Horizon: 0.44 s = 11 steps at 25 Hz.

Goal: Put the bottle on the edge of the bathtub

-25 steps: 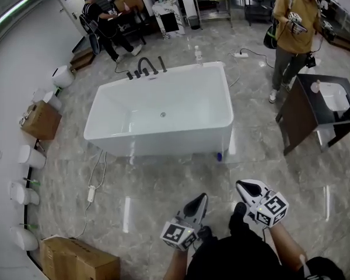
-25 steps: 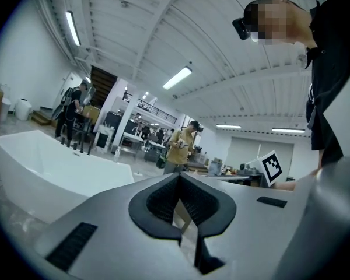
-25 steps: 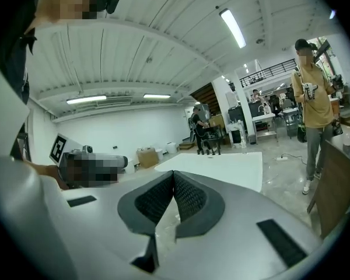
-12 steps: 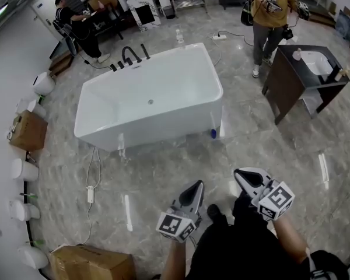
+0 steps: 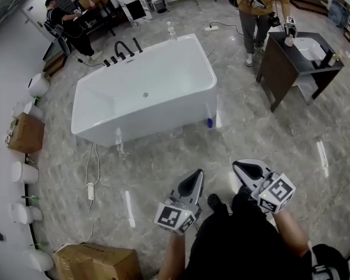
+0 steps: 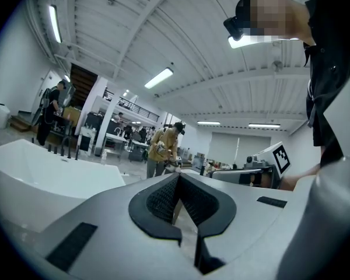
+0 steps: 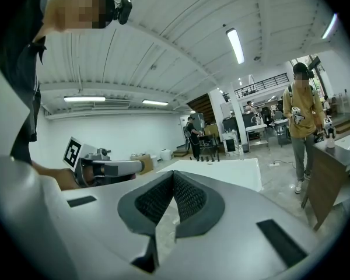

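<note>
A clear bottle (image 5: 171, 28) stands on the floor just beyond the far right corner of the white bathtub (image 5: 198, 48). A small blue object (image 5: 209, 122) lies on the floor by the tub's near right foot. Both grippers hover low over the floor, well short of the tub. My left gripper (image 5: 197, 174) is shut with nothing in it, and in the left gripper view (image 6: 176, 178) its pads meet. My right gripper (image 5: 238, 165) is shut and empty as well, its pads together in the right gripper view (image 7: 174, 175). The tub's rim is bare.
Black taps (image 5: 123, 50) stand at the tub's far end. To the right is a dark vanity cabinet (image 5: 286, 69), with a person in a yellow top (image 5: 258, 7) beside it. Cardboard boxes (image 5: 26, 132) (image 5: 96, 262) and white fixtures (image 5: 23, 172) line the left wall. A cable (image 5: 93, 168) lies on the floor.
The tub and the bottle have slid up and left in the head view. The person in yellow has moved nearer the vanity. Both grippers stay shut and empty.
</note>
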### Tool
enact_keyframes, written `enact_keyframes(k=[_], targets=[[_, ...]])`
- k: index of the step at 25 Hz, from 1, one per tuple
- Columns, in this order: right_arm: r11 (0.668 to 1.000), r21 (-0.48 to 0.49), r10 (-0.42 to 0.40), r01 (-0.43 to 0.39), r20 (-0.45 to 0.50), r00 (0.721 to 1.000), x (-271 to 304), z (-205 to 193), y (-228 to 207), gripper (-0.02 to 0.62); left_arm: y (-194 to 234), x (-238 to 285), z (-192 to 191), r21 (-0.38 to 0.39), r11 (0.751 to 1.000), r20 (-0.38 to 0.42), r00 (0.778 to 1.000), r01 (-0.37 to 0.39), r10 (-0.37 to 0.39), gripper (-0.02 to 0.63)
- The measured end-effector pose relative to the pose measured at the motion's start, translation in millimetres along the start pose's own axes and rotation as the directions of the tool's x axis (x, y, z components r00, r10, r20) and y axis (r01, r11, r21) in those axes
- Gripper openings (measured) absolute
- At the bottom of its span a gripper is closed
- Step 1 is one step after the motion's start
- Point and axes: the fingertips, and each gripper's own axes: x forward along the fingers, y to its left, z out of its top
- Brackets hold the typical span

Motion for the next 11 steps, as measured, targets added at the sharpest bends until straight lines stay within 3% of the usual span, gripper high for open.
enact_keyframes(k=[11], targets=[[1.0, 0.019, -0.002, 0.001, 0.004, 1.0, -12, -2, 3, 0.014, -18, -10, 1, 0.019, 1.0, 0.023, 1.0, 0.014, -0.014, 0.011]])
